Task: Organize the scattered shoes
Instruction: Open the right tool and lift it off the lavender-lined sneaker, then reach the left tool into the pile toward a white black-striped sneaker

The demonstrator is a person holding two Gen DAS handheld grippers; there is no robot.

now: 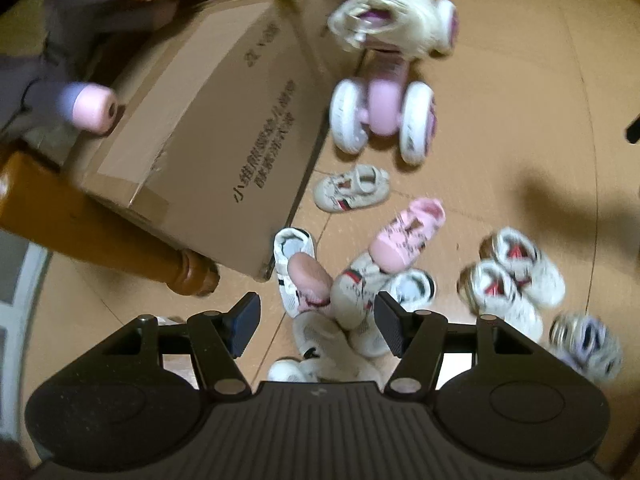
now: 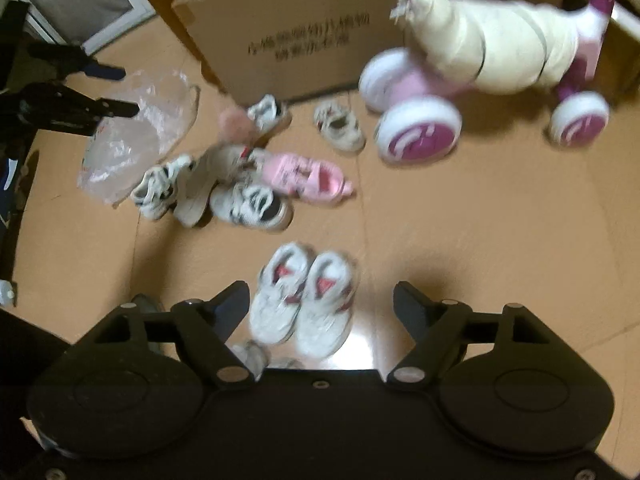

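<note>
Several small shoes lie scattered on the tan floor. My left gripper (image 1: 316, 312) hangs open above a pile of them: white-and-black sneakers (image 1: 294, 264), a pink shoe (image 1: 408, 234) and a pink-soled shoe (image 1: 310, 274); nothing touches its pads. A beige strap shoe (image 1: 352, 188) lies apart near the box. A pair of white-and-red sneakers (image 1: 516, 280) stands side by side to the right. My right gripper (image 2: 322, 296) is open high above that same pair (image 2: 304, 300), holding nothing. The pile (image 2: 252, 208) and the pink shoe (image 2: 308, 176) lie beyond it.
A big cardboard box (image 1: 200, 120) stands behind the pile, with a wooden furniture leg (image 1: 100, 232) beside it. A pink-and-white ride-on toy (image 2: 480, 80) carrying a cream bundle sits to the right. A crumpled plastic bag (image 2: 136, 136) lies left of the pile.
</note>
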